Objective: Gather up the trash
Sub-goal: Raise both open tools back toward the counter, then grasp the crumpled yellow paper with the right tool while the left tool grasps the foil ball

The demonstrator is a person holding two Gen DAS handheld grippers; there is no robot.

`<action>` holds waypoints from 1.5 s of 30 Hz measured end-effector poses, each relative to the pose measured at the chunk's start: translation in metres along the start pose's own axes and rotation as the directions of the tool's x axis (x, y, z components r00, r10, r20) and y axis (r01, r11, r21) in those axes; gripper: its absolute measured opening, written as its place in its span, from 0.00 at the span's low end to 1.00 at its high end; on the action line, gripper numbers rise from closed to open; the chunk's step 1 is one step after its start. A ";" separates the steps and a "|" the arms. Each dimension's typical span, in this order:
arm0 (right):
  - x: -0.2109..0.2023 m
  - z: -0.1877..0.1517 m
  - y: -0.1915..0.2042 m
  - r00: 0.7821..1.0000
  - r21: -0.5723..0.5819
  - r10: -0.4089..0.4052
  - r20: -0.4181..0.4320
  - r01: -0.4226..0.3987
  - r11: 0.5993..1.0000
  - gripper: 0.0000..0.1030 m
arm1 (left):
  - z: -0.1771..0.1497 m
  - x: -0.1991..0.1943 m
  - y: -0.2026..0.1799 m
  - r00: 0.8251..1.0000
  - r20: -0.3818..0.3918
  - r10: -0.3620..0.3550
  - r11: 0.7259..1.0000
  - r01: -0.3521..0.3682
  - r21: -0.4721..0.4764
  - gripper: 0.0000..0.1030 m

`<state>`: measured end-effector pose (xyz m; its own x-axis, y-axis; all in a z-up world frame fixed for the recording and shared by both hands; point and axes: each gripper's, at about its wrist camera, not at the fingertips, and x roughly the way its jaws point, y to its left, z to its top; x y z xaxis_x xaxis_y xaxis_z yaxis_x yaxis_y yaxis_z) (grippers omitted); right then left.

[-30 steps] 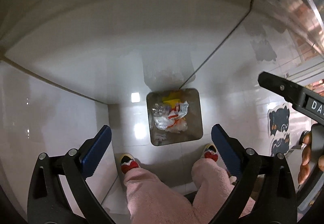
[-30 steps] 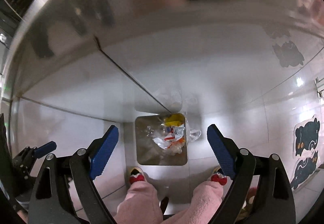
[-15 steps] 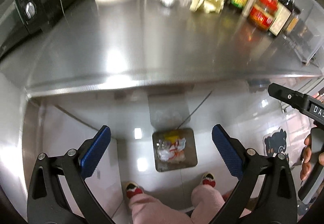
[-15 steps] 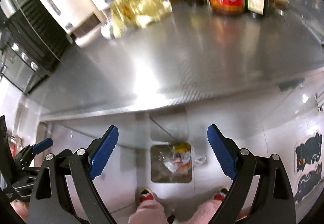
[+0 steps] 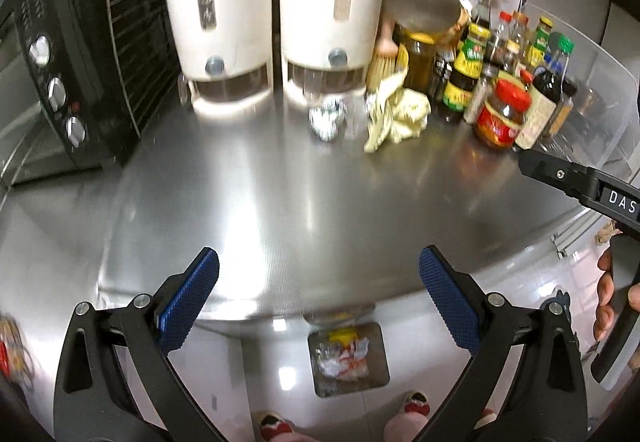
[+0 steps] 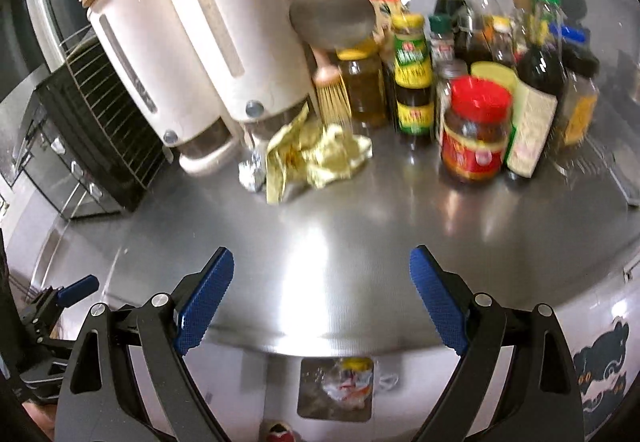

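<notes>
A crumpled foil ball (image 5: 327, 120) and a crumpled yellow wrapper (image 5: 394, 114) lie at the back of the steel counter (image 5: 280, 202), in front of the white dispensers. Both show in the right wrist view too, the foil ball (image 6: 252, 174) and the wrapper (image 6: 316, 158). A square bin (image 5: 347, 358) with trash inside stands on the floor below the counter edge; it also shows in the right wrist view (image 6: 335, 388). My left gripper (image 5: 318, 298) is open and empty above the counter's front edge. My right gripper (image 6: 320, 296) is open and empty there too.
Two white dispensers (image 5: 276, 2) and a black oven (image 5: 68, 54) stand at the back left. Several sauce bottles and jars (image 5: 500, 82) crowd the back right, with a brush (image 6: 332, 90) and a ladle (image 6: 332, 14) beside them. The person's slippered feet (image 5: 416, 402) are by the bin.
Both grippers have tilted up from the floor bin to the counter. The counter, dispensers, bottles, foil ball and wrapper have come into view. Both stay open.
</notes>
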<state>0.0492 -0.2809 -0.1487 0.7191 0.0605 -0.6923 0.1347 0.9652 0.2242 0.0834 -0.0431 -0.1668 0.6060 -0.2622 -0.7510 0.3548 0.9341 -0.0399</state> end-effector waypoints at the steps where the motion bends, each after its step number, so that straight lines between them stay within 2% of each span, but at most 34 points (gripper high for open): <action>1: 0.003 0.008 0.001 1.000 -0.007 -0.001 0.005 0.001 1.000 0.88 | 0.007 0.002 0.000 1.000 0.005 0.002 1.000 -0.002 0.002 0.92; 7: 0.029 0.039 0.003 1.000 -0.018 0.001 0.004 -0.001 1.000 0.88 | 0.037 0.025 0.006 1.000 0.016 0.012 1.000 -0.012 0.007 0.92; 15: 0.077 0.060 -0.006 0.999 -0.015 0.000 -0.036 0.000 1.000 0.88 | 0.066 0.060 0.013 1.000 0.017 0.010 1.000 -0.010 0.017 0.92; 21: 0.109 0.073 -0.021 0.999 0.025 -0.002 -0.053 0.004 1.000 0.77 | 0.086 0.093 0.013 1.000 0.007 -0.006 1.000 0.006 0.029 0.91; 22: 0.114 0.076 -0.024 0.998 0.033 -0.004 -0.057 0.006 0.999 0.68 | 0.089 0.100 0.013 1.000 0.003 -0.009 0.999 0.009 0.032 0.91; 25: 0.132 0.082 -0.030 0.996 0.054 0.000 -0.085 0.005 0.999 0.60 | 0.097 0.117 0.012 1.000 0.000 -0.010 0.999 0.010 0.040 0.87; 29: 0.148 0.085 -0.032 0.994 0.064 0.006 -0.108 0.001 0.998 0.58 | 0.106 0.135 0.012 0.999 -0.011 -0.047 0.998 0.047 0.033 0.75; 32: 0.157 0.085 -0.033 0.993 0.076 0.016 -0.121 -0.007 0.997 0.58 | 0.109 0.142 0.006 0.994 -0.003 -0.108 0.994 0.108 0.033 0.74; 34: 0.163 0.085 -0.034 0.991 0.084 0.024 -0.132 -0.013 0.996 0.56 | 0.111 0.148 0.001 0.994 -0.014 -0.107 0.993 0.108 0.046 0.74; 36: 0.172 0.085 -0.034 0.988 0.089 0.034 -0.152 -0.020 0.996 0.51 | 0.113 0.156 -0.001 0.995 -0.027 -0.093 0.994 0.095 0.055 0.74; 38: 0.180 0.083 -0.034 0.983 0.091 0.040 -0.177 -0.024 0.996 0.37 | 0.115 0.165 -0.001 0.996 -0.038 -0.082 0.995 0.084 0.052 0.74; 41: 0.184 0.082 -0.034 0.982 0.078 0.026 -0.187 -0.011 0.997 0.22 | 0.119 0.178 0.003 0.996 -0.051 -0.072 0.996 0.074 0.046 0.73; 45: 0.184 0.080 -0.034 0.983 0.043 0.009 -0.184 -0.001 0.999 0.14 | 0.124 0.195 0.004 0.995 -0.076 -0.068 0.996 0.072 0.052 0.69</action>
<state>0.2314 -0.3229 -0.2282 0.5823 0.1150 -0.8048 0.1631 0.9533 0.2542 0.2915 -0.1202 -0.2320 0.5243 -0.3058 -0.7947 0.4343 0.8988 -0.0593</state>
